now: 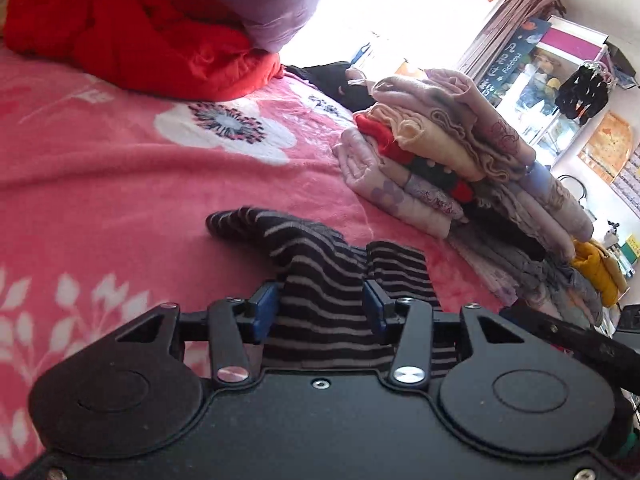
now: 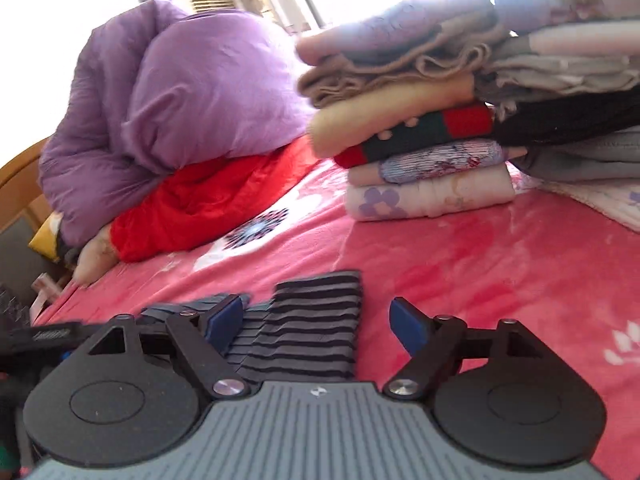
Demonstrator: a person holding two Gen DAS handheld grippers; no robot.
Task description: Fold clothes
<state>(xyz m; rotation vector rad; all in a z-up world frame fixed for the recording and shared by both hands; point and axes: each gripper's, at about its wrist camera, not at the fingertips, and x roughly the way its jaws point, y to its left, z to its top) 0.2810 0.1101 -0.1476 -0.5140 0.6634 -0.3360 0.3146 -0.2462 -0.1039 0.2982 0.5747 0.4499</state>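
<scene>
The striped garment [image 1: 320, 280] lies bunched on the pink blanket [image 1: 120, 208], near the folded stack [image 1: 452, 168]. Our left gripper [image 1: 322, 312] straddles it, fingers parted, not pinching; our right gripper [image 2: 316, 320] gapes wide. We should flatten it and align edges before creasing.

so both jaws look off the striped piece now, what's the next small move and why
Probably lift the folded striped garment onto the stack of folded clothes. It lies folded on the pink blanket just short of the stack, with both grippers' jaws standing open around it, not pressing, so re-closing the right gripper on it looks like the first step.
</scene>
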